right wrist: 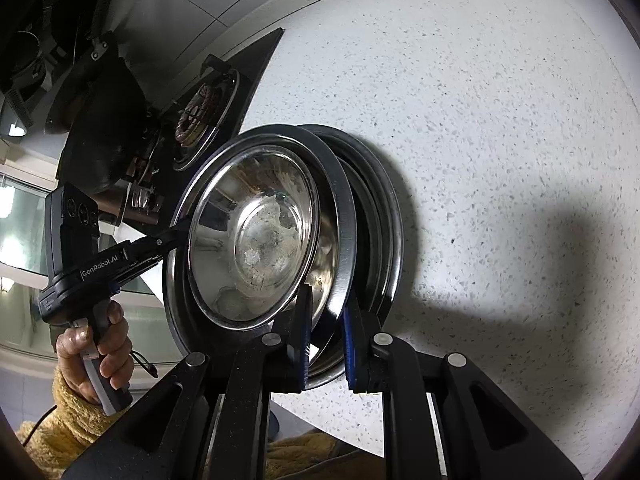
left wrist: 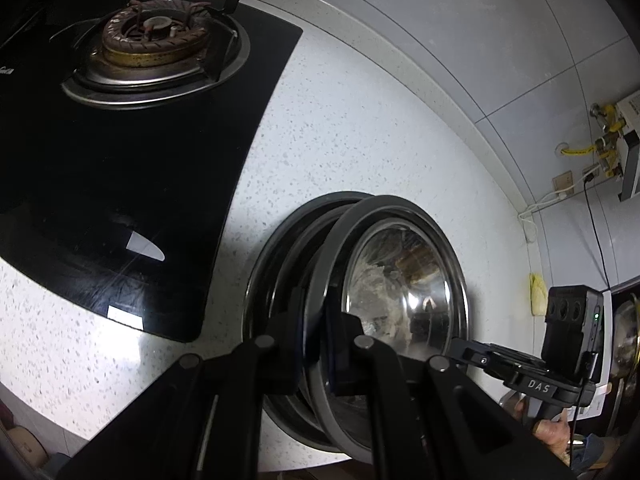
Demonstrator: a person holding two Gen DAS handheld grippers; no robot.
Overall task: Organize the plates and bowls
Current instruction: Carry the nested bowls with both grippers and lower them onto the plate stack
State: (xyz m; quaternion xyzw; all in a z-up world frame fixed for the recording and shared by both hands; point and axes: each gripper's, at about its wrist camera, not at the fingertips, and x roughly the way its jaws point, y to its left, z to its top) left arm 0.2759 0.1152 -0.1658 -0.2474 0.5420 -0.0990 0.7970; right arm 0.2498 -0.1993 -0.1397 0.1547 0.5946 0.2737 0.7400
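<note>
A steel bowl with a wide flat rim is held tilted above a stack of steel plates on the speckled counter. My left gripper is shut on the bowl's near rim. My right gripper is shut on the opposite rim of the same bowl; the plate stack lies beneath and behind it. Each gripper shows in the other's view: the right one and the left one.
A black gas hob with a burner lies left of the plates. The white speckled counter spreads to the right. A tiled wall runs behind, with gas pipes and a heater.
</note>
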